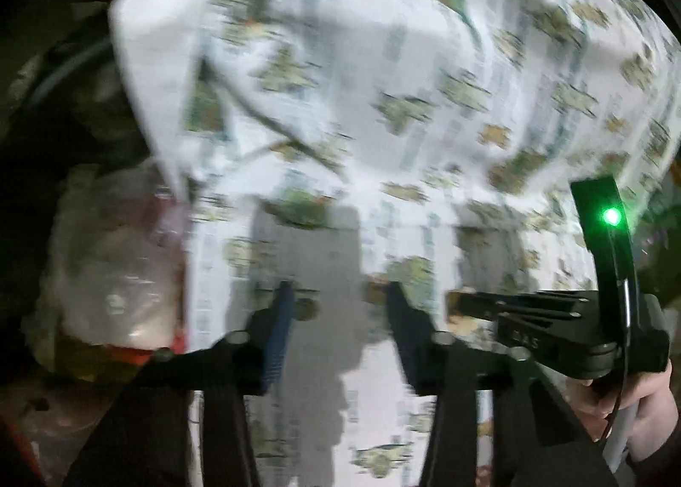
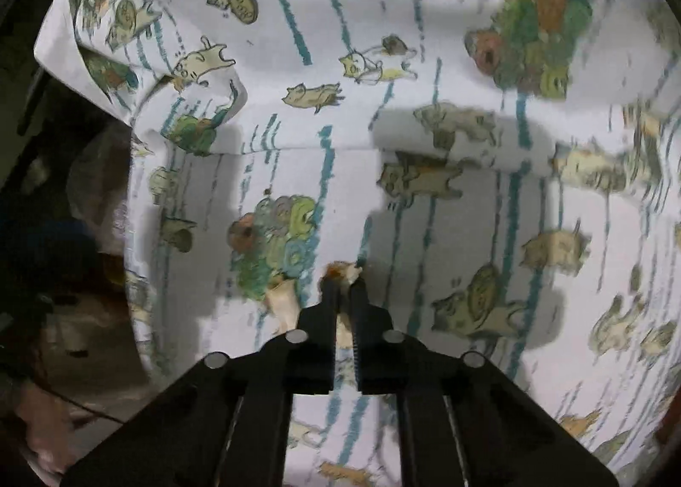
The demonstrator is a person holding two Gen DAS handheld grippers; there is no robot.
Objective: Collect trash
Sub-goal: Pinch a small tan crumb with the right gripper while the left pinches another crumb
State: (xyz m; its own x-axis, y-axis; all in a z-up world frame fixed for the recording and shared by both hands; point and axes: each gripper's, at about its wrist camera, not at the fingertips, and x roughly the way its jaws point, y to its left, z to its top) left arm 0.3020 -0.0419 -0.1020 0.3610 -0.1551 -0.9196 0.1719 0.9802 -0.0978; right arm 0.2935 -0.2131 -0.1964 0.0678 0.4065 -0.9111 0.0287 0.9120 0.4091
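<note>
Scrap (image 2: 342,272), light and crumbly, sits pinched at its edge in the right tool (image 2: 342,280); left tool (image 1: 338,295) gapes, empty-jawed, above the printed cloth (image 2: 425,61).

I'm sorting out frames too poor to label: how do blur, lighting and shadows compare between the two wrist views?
Left wrist view: heavy motion blur smears the printed cloth; a green LED glares; the open left gripper throws finger shadows. Right wrist view: sharper in the middle, the cat print blurs toward the right edge; hard shadows fall beside the right gripper, shut on a food scrap. Both have dark fisheye edges.
</note>
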